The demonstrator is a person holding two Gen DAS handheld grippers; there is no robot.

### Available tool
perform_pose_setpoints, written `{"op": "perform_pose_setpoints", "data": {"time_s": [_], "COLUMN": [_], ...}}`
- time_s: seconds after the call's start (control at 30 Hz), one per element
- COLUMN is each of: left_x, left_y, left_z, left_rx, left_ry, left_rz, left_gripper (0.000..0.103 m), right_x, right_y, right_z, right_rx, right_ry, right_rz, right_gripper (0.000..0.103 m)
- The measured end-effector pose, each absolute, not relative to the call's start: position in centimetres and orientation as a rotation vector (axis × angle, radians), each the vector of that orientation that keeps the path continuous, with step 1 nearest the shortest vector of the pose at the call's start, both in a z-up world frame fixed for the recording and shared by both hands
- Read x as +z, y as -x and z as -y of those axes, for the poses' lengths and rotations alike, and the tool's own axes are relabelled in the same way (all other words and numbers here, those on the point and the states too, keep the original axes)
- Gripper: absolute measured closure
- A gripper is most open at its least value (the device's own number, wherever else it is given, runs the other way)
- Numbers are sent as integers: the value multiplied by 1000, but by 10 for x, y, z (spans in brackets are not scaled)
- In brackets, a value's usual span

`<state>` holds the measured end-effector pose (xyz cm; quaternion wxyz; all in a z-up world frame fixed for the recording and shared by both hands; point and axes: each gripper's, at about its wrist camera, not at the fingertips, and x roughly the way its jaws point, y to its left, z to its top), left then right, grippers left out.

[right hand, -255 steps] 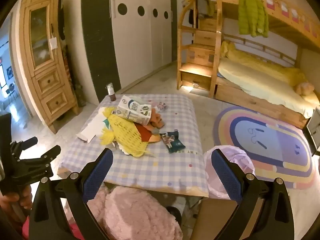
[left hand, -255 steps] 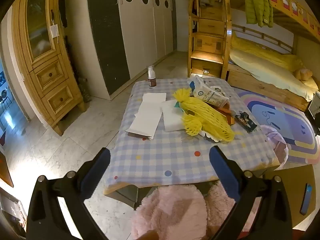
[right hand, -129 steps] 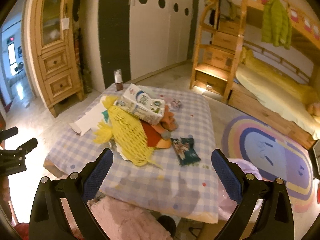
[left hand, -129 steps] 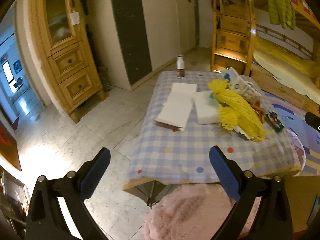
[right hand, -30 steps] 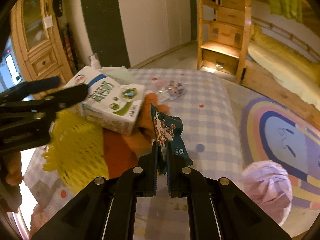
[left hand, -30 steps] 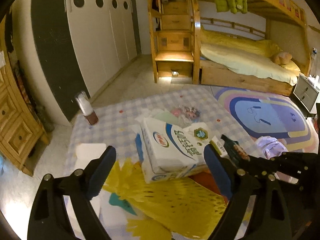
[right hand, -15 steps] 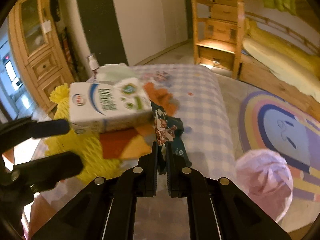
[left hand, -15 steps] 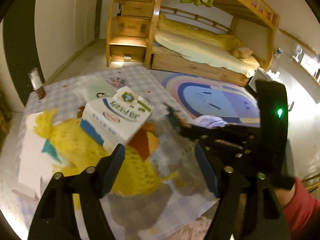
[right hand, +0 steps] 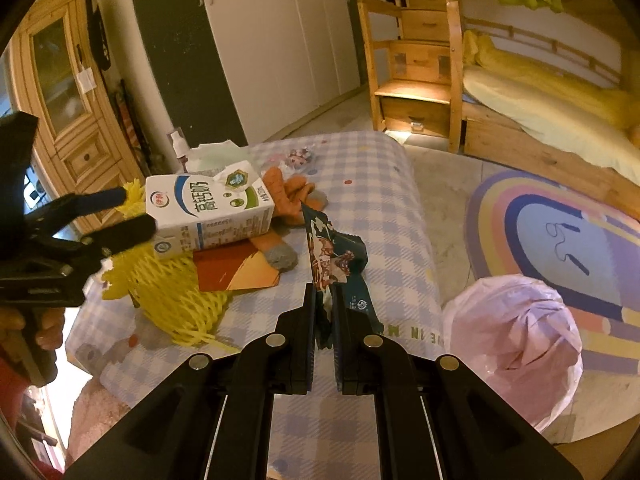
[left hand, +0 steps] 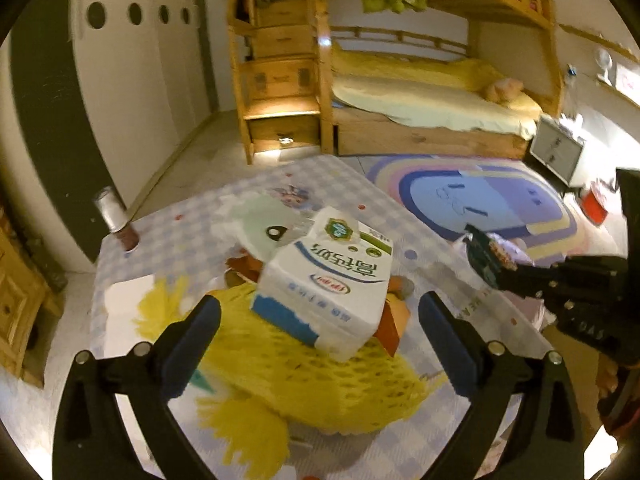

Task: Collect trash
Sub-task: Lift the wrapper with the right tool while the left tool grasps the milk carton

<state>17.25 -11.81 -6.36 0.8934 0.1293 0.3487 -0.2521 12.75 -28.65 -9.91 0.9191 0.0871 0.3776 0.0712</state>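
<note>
Right gripper (right hand: 324,300), crumpled dark-teal wrapper (right hand: 334,264)

A wooden bunk bed (left hand: 420,92) with a drawer staircase (left hand: 280,68) stands against the far wall, a white wardrobe (right hand: 280,40) to its left, a rainbow rug (left hand: 488,204) on the pale floor before it.

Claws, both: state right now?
Left claw: open, around the milk carton, not gripping.
Right claw: closed on the dark snack wrapper.
</note>
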Motion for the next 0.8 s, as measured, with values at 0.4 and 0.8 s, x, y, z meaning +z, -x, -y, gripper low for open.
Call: {"op": "perform_pose_setpoints", "data": {"time_s": [0.4, 0.8], "left_x": [-78, -38], "left_y": [-183, -124], "left_z": [128, 185], "left_rx": [-518, -579], "left_ry": [-386, -217], "left_rz": [-752, -602], "left_gripper": [29, 33], "right_x": [-100, -97], "right_y": [-123, -87], "right_z": [293, 353], "right_rx": [141, 5], "right_ry": [-188, -247], "right_rz": [-785, -749], "right_gripper": [95, 95]}}
